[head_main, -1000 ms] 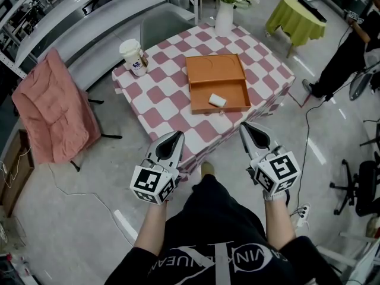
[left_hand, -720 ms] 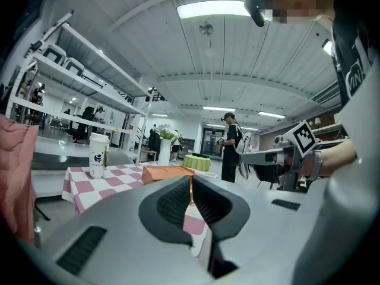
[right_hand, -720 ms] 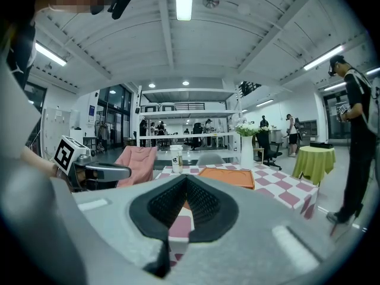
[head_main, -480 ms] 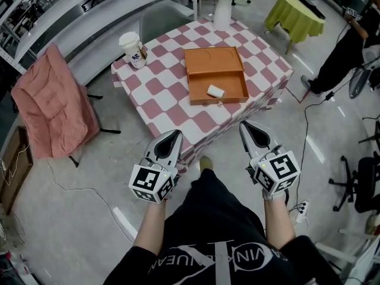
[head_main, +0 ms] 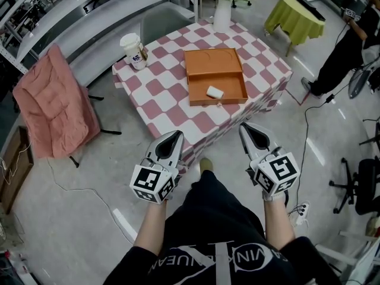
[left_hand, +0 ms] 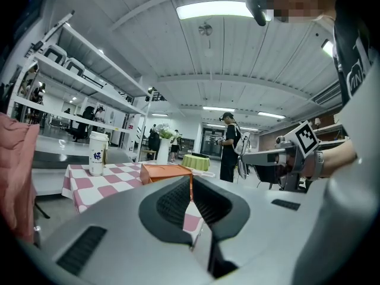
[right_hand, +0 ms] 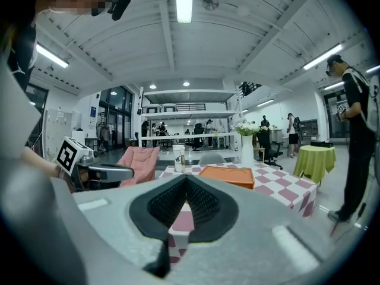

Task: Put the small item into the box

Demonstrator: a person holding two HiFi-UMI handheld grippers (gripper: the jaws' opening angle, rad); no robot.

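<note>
The small white rounded item (head_main: pixel 215 91) already lies inside the flat orange box with its lid open (head_main: pixel 209 61), in the half of the box nearer the person. So the job looks done, or almost done. The left gripper (head_main: pixel 176 136) and the right gripper (head_main: pixel 245 128) are both pressed together with nothing in them. Both hang well apart from the box, on the person's side of it, not even over the table with the pink and white checked cloth (head_main: pixel 169 100). What could go wrong now? I think a closed gripper poked into the box could knock the item back out, because the box walls look low. A push on the box could make it slide on the cloth. A wide swing to the left of the box could tip the tall white paper cup (head_main: pixel 133 50). A reach past the box could hit the white vase of flowers (head_main: pixel 222 15) behind it. The head view looks down into the box and shows the item. The two gripper views see only the box's orange side from low down, so the item is hidden there. But they show the black pads meeting at the tips, which the head view cannot show from above.
</note>
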